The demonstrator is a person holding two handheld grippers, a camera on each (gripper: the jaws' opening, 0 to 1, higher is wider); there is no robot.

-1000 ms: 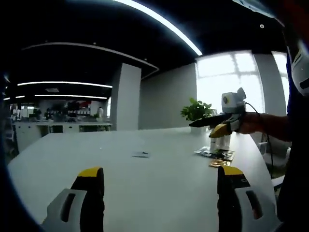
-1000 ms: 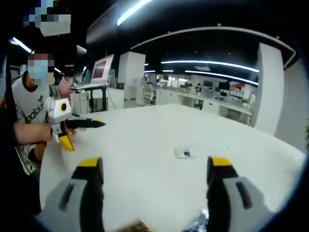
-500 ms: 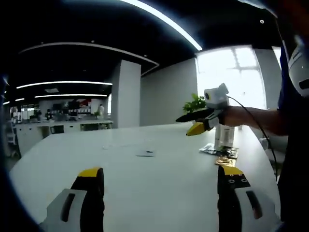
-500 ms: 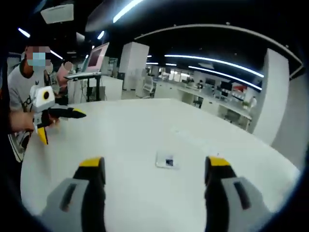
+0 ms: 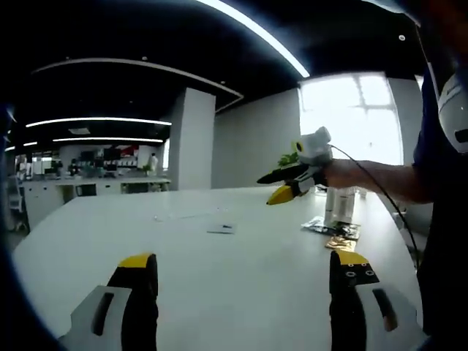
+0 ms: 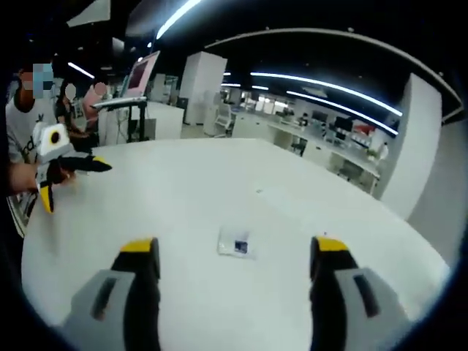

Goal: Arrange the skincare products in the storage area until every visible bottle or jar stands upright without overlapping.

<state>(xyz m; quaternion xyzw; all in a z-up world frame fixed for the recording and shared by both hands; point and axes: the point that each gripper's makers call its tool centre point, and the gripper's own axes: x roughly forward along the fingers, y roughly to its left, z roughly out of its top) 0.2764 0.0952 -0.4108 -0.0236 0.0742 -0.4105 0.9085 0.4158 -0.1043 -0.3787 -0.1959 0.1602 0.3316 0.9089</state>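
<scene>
Table: large white tabletop (image 5: 219, 270), mostly bare, with wide open surface ahead of both grippers; its far edge curves in front of an office background.
Left gripper: yellow-tipped grey left gripper (image 5: 243, 265), jaws well apart, holding nothing, above the table.
Right gripper: yellow-tipped grey right gripper (image 6: 234, 248), jaws wide apart, holding nothing.
Bottle: pale upright bottle (image 5: 338, 206), long axis vertical, near the table's right edge in the left gripper view.
Packets: dark flat sachets (image 5: 330, 229) lying just beside the bottle's base.
Card: small flat white card (image 6: 237, 246) lying alone mid-table, well apart from the bottle.
</scene>
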